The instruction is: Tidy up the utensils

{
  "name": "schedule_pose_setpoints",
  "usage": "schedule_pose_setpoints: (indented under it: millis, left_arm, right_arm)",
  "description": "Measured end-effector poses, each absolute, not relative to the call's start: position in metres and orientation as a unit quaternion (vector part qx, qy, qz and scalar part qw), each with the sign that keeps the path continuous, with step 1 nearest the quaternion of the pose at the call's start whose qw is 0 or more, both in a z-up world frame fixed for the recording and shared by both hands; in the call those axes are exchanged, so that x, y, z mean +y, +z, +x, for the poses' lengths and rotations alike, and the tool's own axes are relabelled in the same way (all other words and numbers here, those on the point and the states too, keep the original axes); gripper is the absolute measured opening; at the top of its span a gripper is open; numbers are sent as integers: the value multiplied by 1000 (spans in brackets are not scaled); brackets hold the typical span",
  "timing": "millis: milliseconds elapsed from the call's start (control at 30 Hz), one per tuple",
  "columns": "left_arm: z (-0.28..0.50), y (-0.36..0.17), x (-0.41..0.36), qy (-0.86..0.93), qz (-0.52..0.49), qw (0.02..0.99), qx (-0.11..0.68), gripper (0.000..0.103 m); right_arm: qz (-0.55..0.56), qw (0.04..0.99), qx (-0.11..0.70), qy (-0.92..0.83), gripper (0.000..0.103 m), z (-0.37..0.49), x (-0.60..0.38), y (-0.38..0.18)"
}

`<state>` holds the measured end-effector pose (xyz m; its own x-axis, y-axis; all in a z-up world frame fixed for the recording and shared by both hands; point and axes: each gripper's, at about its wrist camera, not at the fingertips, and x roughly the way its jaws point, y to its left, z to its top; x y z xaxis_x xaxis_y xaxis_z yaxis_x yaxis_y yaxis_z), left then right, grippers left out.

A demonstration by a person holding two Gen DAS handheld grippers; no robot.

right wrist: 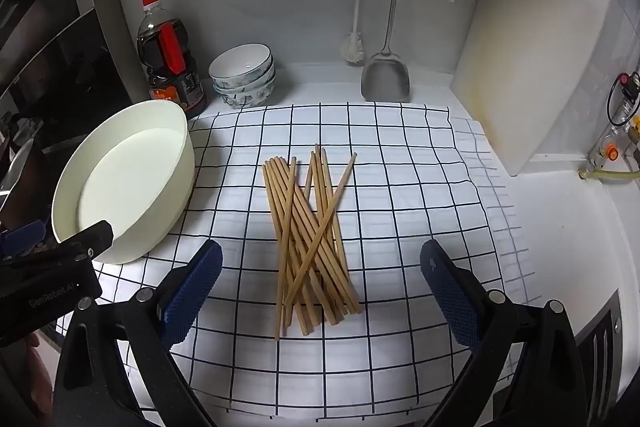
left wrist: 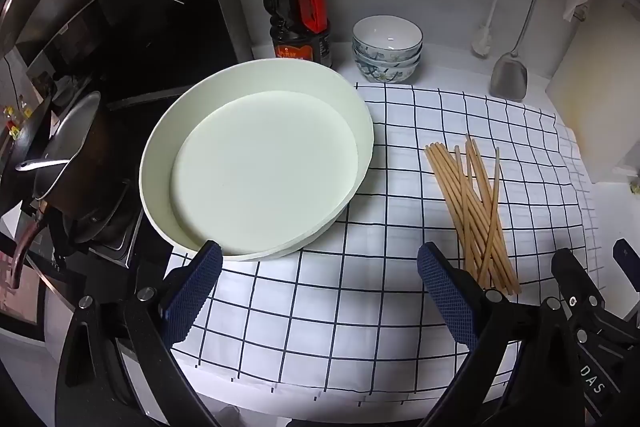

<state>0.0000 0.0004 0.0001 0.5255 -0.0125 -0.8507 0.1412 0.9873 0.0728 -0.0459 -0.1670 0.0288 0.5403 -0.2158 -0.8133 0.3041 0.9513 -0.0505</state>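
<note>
A loose pile of several wooden chopsticks (right wrist: 310, 231) lies crossed on a white cloth with a dark grid (right wrist: 400, 195). My right gripper (right wrist: 322, 269) hangs open above the near end of the pile, its blue pads wide apart on either side. To the left stands an empty round cream tub (left wrist: 256, 163), also seen at the left of the right wrist view as the tub (right wrist: 128, 179). My left gripper (left wrist: 320, 269) is open over bare cloth, its left pad at the tub's near rim, the chopsticks (left wrist: 474, 211) off to its right.
At the back stand a dark sauce bottle (left wrist: 298, 7) and stacked patterned bowls (left wrist: 387, 49). A steel spatula (right wrist: 386, 71) and brush hang on the wall. A white cutting board (right wrist: 532, 67) leans at right. A stove with a pan (left wrist: 68, 155) lies left.
</note>
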Motion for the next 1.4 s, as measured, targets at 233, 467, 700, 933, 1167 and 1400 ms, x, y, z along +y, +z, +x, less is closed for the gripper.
schedule_pose_setpoints:
  millis: [233, 467, 700, 933, 1167, 1400]
  left_arm:
    - [0, 0, -2, -43, 69, 871, 485, 96]
    - [2, 4, -3, -43, 67, 871, 485, 96]
    - [3, 5, 2, -43, 60, 872, 484, 96]
    - [2, 7, 4, -43, 59, 874, 481, 96]
    - [2, 6, 4, -43, 59, 874, 481, 96]
    - [1, 6, 4, -43, 59, 874, 480, 96]
  right_arm:
    - [52, 876, 457, -147, 95, -46, -167, 29]
    - [53, 875, 457, -148, 95, -48, -169, 29]
    - [53, 875, 458, -147, 95, -48, -169, 29]
    - [54, 876, 456, -147, 95, -47, -167, 29]
    - [53, 876, 456, -147, 95, -47, -167, 30]
    - [53, 876, 456, -147, 95, -47, -167, 30]
